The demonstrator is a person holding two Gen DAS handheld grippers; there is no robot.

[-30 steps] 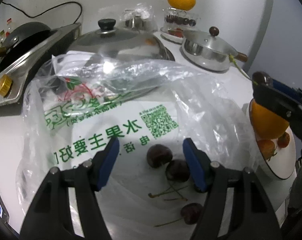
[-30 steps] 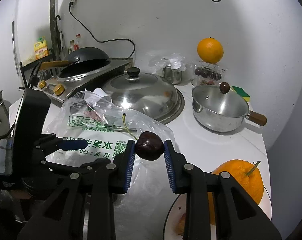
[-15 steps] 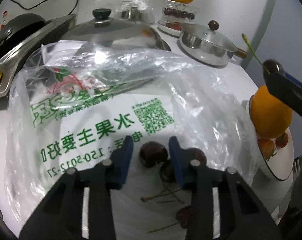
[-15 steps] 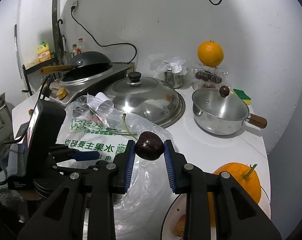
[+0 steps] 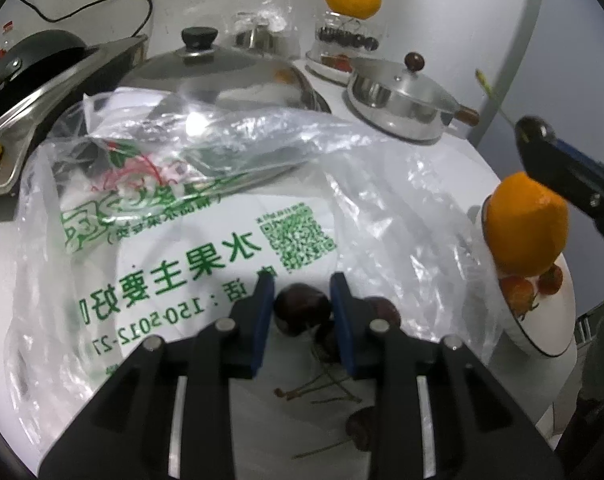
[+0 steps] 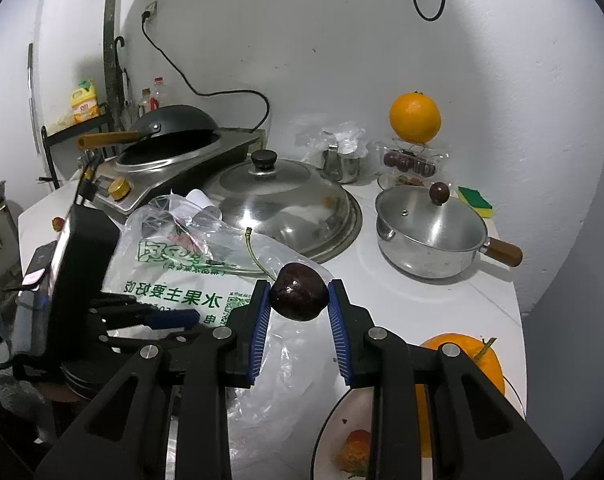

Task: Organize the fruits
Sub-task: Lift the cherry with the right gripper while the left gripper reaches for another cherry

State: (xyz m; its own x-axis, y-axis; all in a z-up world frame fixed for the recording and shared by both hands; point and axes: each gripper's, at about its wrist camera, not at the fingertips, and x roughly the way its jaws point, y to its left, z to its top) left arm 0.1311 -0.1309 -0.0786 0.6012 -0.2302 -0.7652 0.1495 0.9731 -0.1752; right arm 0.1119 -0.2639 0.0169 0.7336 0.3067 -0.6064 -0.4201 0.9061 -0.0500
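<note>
Two tongs clamped | left tongs (image 5: 302, 304): bagged cherry (image 5: 301, 309) | right tongs (image 6: 299, 298): dark cherry (image 6: 299, 292) | plate (image 6: 330, 436) half-hidden

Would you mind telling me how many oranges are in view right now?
2: one orange sits atop the clear container by the wall; the other orange rests on the white plate at the counter's near right. More may be hidden.

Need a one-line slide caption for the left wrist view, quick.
Left gripper shut on a dark cherry inside the clear plastic bag, more cherries beside it.
</note>
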